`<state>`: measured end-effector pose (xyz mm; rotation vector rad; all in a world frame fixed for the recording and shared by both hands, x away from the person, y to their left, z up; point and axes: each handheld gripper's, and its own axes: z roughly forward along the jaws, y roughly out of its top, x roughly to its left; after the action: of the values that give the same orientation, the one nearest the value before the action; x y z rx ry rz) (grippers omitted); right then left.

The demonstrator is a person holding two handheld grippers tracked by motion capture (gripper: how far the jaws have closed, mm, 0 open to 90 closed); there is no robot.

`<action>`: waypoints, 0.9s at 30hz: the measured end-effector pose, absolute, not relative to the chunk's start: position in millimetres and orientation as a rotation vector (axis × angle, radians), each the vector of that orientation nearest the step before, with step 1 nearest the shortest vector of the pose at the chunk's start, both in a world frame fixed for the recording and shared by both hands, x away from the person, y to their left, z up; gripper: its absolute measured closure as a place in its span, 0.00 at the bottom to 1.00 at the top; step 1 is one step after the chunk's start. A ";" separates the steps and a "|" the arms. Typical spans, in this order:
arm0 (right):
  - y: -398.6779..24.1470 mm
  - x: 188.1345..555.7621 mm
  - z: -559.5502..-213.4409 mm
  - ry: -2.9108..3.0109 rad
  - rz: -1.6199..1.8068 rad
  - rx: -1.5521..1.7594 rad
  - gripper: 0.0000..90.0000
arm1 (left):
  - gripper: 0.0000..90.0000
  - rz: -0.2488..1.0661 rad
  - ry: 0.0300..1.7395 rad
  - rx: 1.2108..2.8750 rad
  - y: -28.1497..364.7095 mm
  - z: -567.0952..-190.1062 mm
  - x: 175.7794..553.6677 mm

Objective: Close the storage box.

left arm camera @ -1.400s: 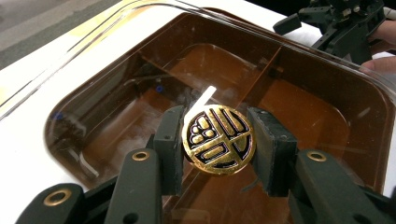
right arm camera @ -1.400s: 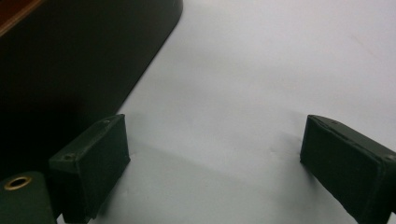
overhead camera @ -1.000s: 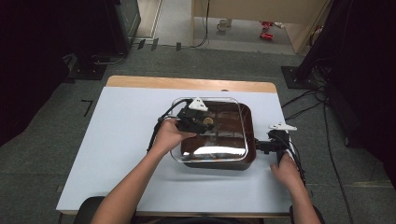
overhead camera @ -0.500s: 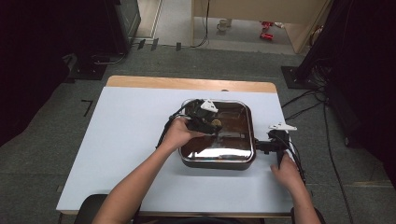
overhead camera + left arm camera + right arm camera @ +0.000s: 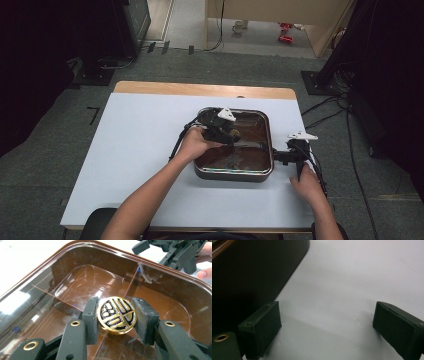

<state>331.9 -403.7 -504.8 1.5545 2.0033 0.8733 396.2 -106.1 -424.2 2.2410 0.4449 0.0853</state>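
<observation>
On the white desk [image 5: 130,165] a brown tray [image 5: 267,135] is sitting; the left gripper [image 5: 115,317] is gripping a gold disc [image 5: 116,315], apparently just above the tray floor. The right gripper [image 5: 325,327] is resting beside the tray, jaws apart.

The left gripper [image 5: 231,134] hides part of the tray [image 5: 265,131]

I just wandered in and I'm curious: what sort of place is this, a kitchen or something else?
Probably a lab or recording studio, not a kitchen. The white table stands on grey carpet, cables trail across the floor, dark equipment stands around it, and a person works a brown pan with a hand-held left gripper.
</observation>
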 end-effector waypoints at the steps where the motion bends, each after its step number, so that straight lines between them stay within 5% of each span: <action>1: -403.8 331.9 -504.8 2.004 0.873 1.554 0.08 | 0.66 0.083 0.444 2.242 -105.7 -423.9 396.4; 27: -403.8 332.0 -504.8 2.004 0.873 1.554 0.08 | 0.64 0.049 0.458 2.225 -107.0 -429.3 399.3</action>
<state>332.0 -403.8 -504.8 1.5536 2.0037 0.8731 399.3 -107.0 -429.3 2.2249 0.4580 0.0486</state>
